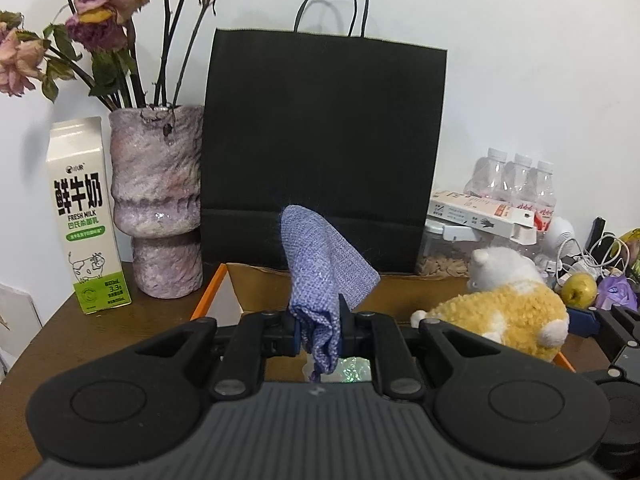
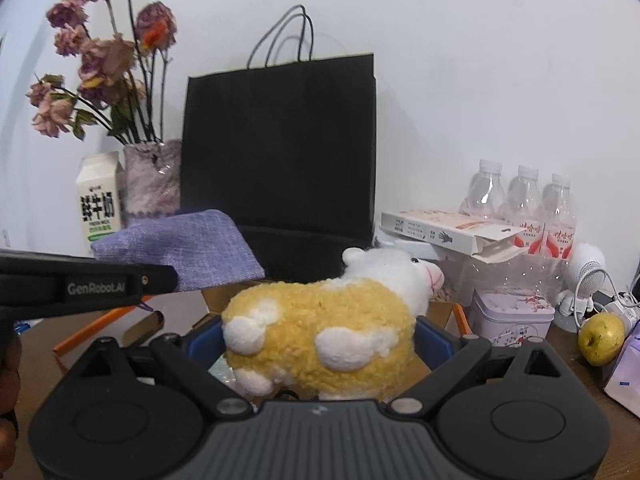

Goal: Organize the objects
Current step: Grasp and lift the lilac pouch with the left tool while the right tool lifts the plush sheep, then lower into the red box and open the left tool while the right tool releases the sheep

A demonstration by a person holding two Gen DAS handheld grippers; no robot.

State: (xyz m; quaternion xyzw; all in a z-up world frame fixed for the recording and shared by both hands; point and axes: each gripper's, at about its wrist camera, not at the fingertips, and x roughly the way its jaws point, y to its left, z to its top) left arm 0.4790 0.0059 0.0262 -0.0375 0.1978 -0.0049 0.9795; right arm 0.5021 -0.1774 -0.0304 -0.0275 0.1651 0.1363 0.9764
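Note:
My left gripper (image 1: 319,330) is shut on a blue woven cloth (image 1: 324,268), whose free part stands up above the jaws. The same cloth (image 2: 180,248) shows at the left of the right wrist view, with the left gripper's black body in front of it. My right gripper (image 2: 320,340) is shut on a yellow and white plush sheep (image 2: 328,320), held sideways with its head to the right. In the left wrist view the sheep (image 1: 508,308) hangs at the right. Both are held over an open cardboard box (image 1: 400,292) with an orange edge.
A black paper bag (image 1: 324,152) stands behind the box. Left of it are a vase of dried flowers (image 1: 156,208) and a milk carton (image 1: 86,216). On the right stand water bottles (image 2: 520,208), a flat carton (image 2: 444,232), a tin (image 2: 512,316), a pear (image 2: 602,338) and cables.

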